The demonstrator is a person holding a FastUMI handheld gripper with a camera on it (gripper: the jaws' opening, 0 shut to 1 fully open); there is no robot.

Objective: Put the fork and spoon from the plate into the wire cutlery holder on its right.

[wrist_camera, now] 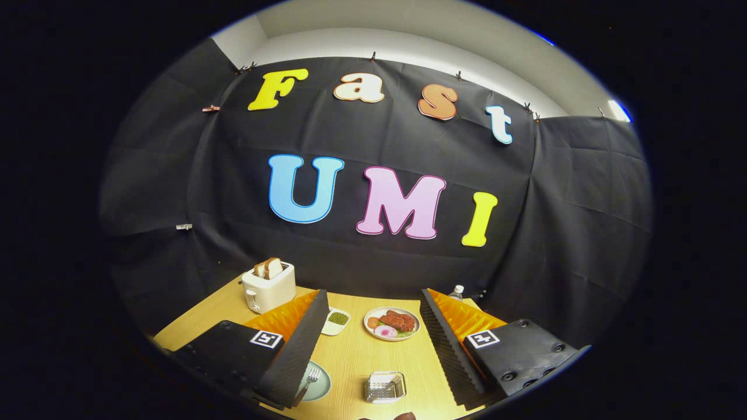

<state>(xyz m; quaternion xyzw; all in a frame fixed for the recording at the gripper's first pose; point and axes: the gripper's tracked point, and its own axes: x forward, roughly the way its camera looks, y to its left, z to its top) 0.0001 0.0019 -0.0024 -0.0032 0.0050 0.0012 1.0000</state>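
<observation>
Jaws spread and empty above the surface (356, 361), fork (307, 382) on plate (320, 386) by one jaw, wire holder (385, 387) between them; next: descend onto fork.

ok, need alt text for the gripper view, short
The gripper hangs open above a wooden table, its fingers spread wide and holding nothing. Between them lie a pale green plate with a fork by the left finger and a wire cutlery holder to its right. Beyond sit a plate of food, a small dish and a toaster.
</observation>
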